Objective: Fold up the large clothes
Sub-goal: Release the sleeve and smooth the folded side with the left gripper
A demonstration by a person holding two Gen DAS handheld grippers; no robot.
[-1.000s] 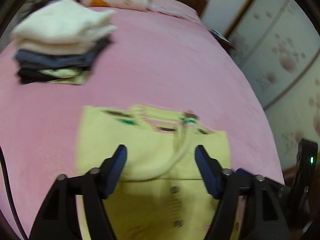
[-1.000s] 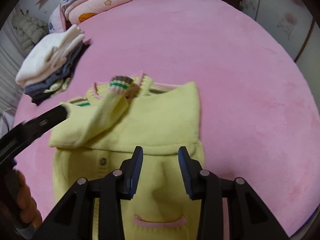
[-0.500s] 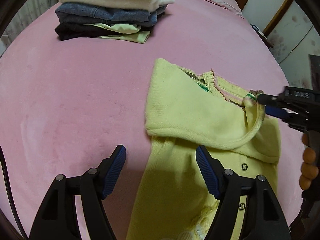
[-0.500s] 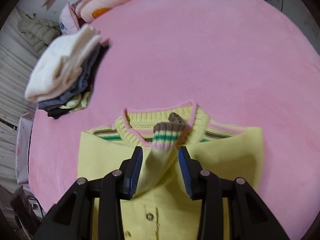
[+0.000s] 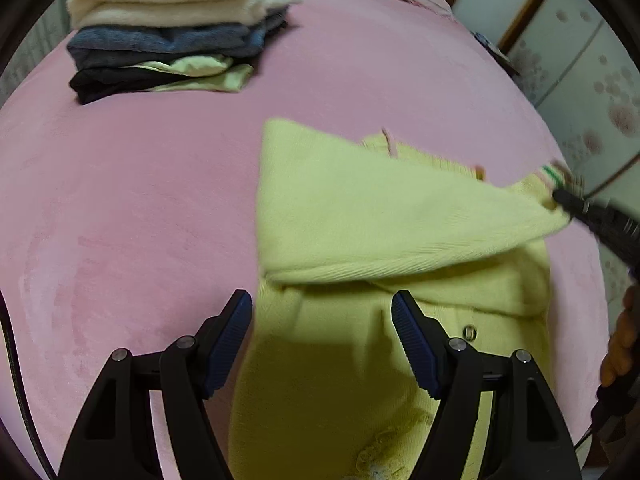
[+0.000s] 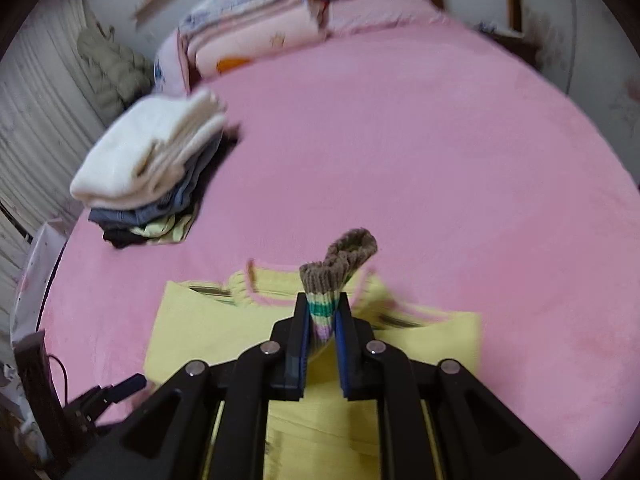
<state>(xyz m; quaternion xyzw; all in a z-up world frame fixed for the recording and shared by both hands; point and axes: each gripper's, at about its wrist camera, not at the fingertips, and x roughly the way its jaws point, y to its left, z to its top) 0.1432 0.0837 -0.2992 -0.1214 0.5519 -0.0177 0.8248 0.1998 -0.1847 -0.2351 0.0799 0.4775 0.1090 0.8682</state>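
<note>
**Right tongs pinch the striped cuff; left tongs hang wide open over the cardigan**

Taking the yellow cardigan as the landmark: it lies on the pink bed, collar toward the headboard, front with buttons facing up.

In the left wrist view, the stack of folded clothes sits well beyond the cardigan's left shoulder, a cream knit on top, grey-blue and black pieces under it, a pale green one poking out. The left tongs hover over the cardigan's lower left edge, jaws spread wide and holding nothing; the left pad is over the bare bed, the right pad over the yellow knit. A sleeve is drawn across the chest from the left shoulder toward the right, its cuff meeting the right tongs at the right edge, blurred. One button shows below the sleeve, just beside the right pad. This view alone shows the embroidery near the hem and fingers on the handle at far right.

The right wrist view shows what that one cannot: the right tongs are closed tight on the sleeve's cuff, with green, pink and cream stripes between the pads and the brown ribbed end sticking up above them. Beyond the cuff lies the pink-edged collar. The same stack is up left of the cardigan, and folded bedding sits at the head of the bed.
</note>
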